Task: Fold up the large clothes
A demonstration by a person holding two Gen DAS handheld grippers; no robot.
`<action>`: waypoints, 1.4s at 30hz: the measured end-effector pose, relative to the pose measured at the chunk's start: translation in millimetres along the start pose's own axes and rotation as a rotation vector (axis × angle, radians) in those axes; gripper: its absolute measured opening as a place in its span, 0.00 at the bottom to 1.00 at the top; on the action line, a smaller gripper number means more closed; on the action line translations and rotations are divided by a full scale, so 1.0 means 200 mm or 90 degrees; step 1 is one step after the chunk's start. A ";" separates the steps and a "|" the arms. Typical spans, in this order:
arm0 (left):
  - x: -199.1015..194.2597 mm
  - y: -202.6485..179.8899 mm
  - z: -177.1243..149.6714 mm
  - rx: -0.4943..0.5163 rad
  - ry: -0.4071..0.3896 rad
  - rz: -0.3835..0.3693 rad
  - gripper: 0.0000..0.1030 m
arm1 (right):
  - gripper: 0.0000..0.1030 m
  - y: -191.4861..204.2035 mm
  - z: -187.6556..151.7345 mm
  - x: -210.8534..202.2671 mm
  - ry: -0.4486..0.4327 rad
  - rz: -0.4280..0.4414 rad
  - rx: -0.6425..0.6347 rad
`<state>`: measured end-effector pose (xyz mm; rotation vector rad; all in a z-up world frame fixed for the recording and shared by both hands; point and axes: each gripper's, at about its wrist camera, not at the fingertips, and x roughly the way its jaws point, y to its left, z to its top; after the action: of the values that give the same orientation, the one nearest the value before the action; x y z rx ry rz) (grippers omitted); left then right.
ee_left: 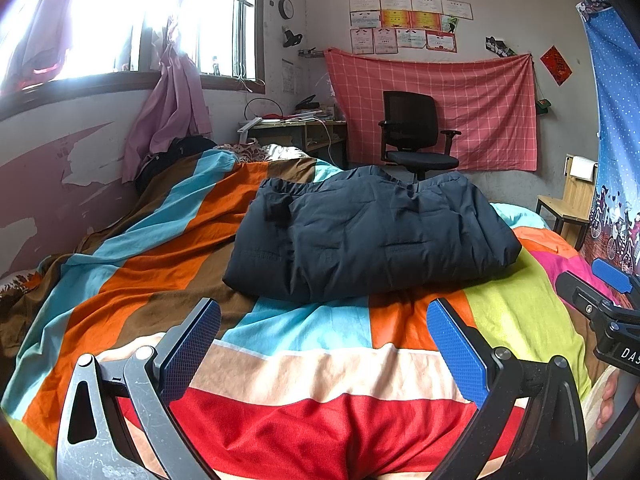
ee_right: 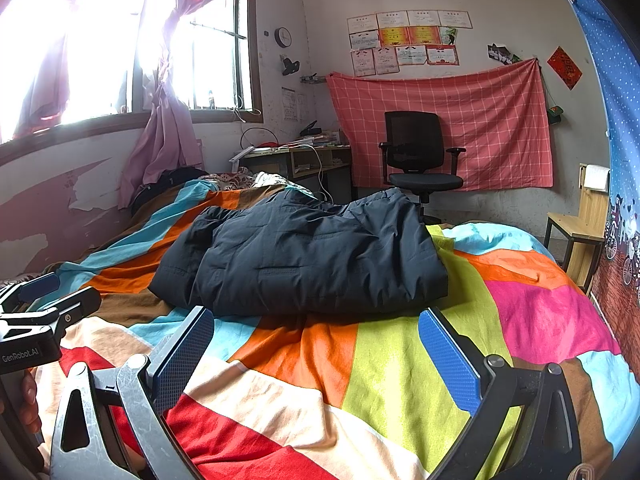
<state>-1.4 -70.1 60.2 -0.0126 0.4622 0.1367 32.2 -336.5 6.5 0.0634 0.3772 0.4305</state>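
1. two hand-held grippers hover low over the striped bedspread (ee_left: 304, 332), and both are released, holding nothing.
2. left hand-held gripper (ee_left: 323, 350): jaws spread wide, the dark padded jacket (ee_left: 372, 236) straight ahead of it, just beyond the fingertips and apart from them.
3. the jacket lies in a folded bundle on the bed, long axis running left to right across both views.
4. right hand-held gripper (ee_right: 316, 354): jaws wide too, jacket (ee_right: 308, 256) ahead and a touch left.
5. my read: neither is clearly nearer; each faces its own end of the near edge.
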 end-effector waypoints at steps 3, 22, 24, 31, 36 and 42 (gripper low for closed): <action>0.00 0.00 0.00 0.000 0.000 0.000 0.98 | 1.00 0.00 0.00 0.00 0.000 0.000 0.000; 0.00 -0.01 -0.01 0.000 -0.001 0.001 0.98 | 1.00 0.00 0.00 0.00 0.000 0.000 0.000; 0.00 -0.01 0.00 0.001 -0.001 0.001 0.98 | 1.00 0.00 0.00 0.00 0.000 0.000 0.001; 0.00 -0.01 -0.01 0.001 -0.002 0.001 0.98 | 1.00 0.00 0.00 0.00 0.000 0.000 0.001; 0.00 -0.01 -0.01 0.000 -0.001 0.001 0.98 | 1.00 0.00 0.00 0.00 0.000 0.000 0.001; 0.00 -0.01 -0.01 0.001 -0.001 0.001 0.98 | 1.00 0.00 0.00 0.00 0.000 0.000 0.001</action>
<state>-2.0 -73.1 58.2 -0.0108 0.4600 0.1384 32.1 -336.7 6.1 0.0649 0.3773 0.4299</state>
